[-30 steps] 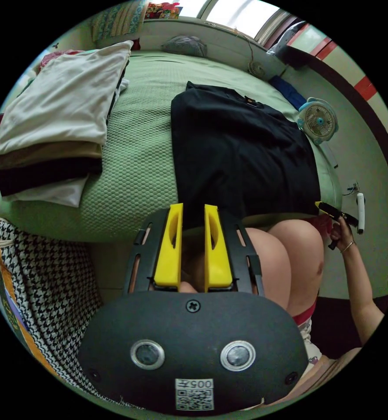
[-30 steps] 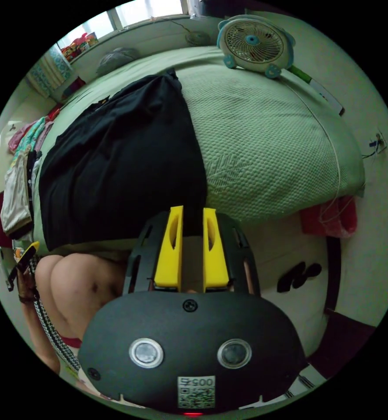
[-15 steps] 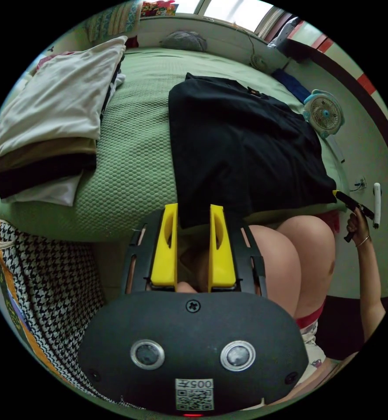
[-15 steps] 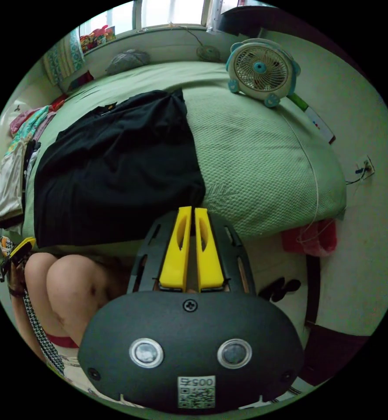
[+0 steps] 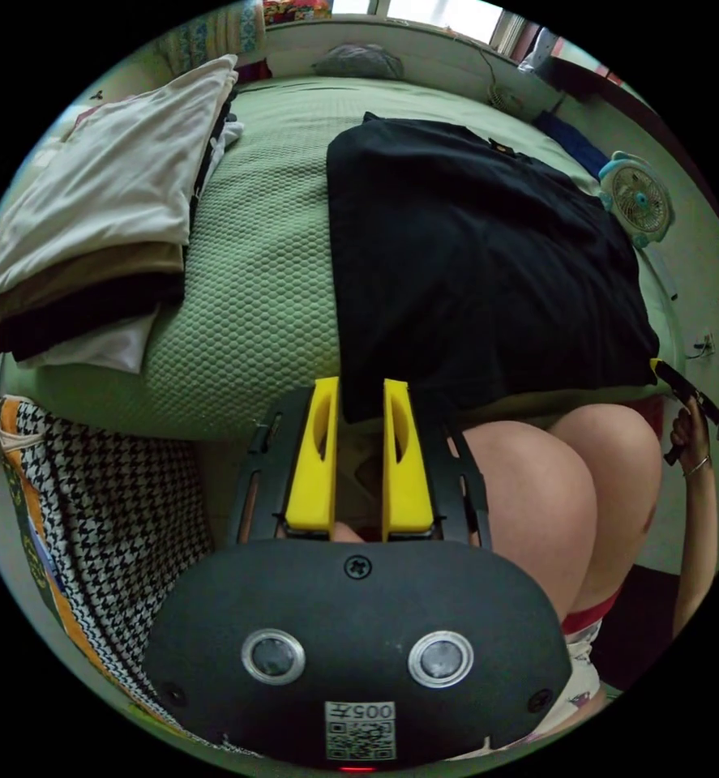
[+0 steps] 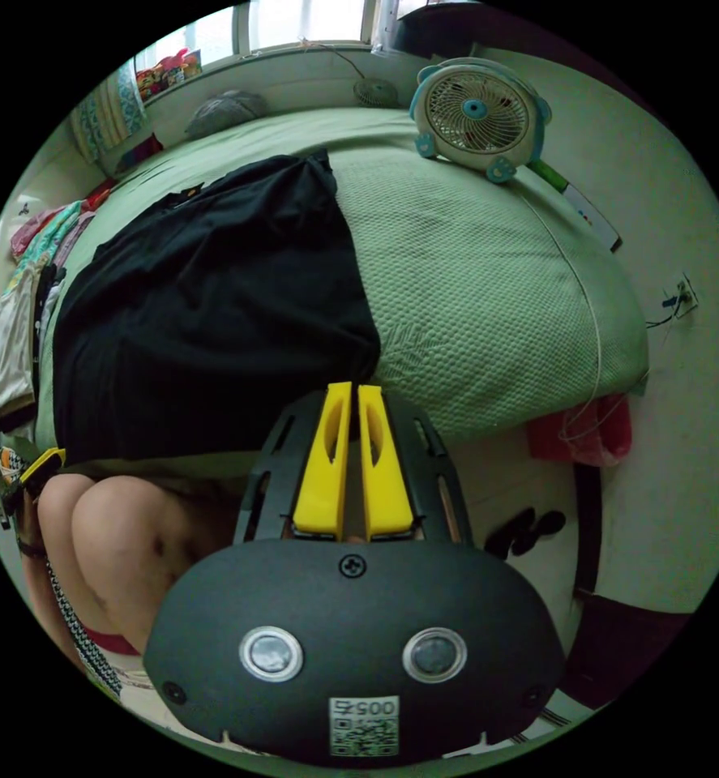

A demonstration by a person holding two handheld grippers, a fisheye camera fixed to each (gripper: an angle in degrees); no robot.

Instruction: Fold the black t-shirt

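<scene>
In the left gripper view my left tongs [image 5: 358,393] sit nearest, their yellow jaws parted with a gap between them; the near hem corner of the black t-shirt [image 5: 472,267] lies right at the tips, but I cannot tell whether the jaws press on it. Below and to one side are the person's knees [image 5: 554,494], and on the other side a houndstooth cloth [image 5: 100,519] hangs by the bed edge. The shirt lies spread flat on the green bed [image 5: 254,308], its hem along the near edge and its collar toward the far side. Beside it on the bed, apart from it, is a stack of folded clothes [image 5: 100,235] with a cream piece on top. Farther off stand a small fan [image 5: 639,198] and a grey bundle [image 5: 359,61] near the window.

In the right gripper view my right tongs [image 6: 345,395] have their jaws drawn almost together at the other hem corner of the shirt [image 6: 205,308]; whether cloth is pinched there I cannot tell. The left tongs [image 6: 39,463] appear at the far end of the hem, above the knees [image 6: 116,527]. Bare bed [image 6: 489,308] spreads beyond, with the fan [image 6: 477,113] standing at its far edge.
</scene>
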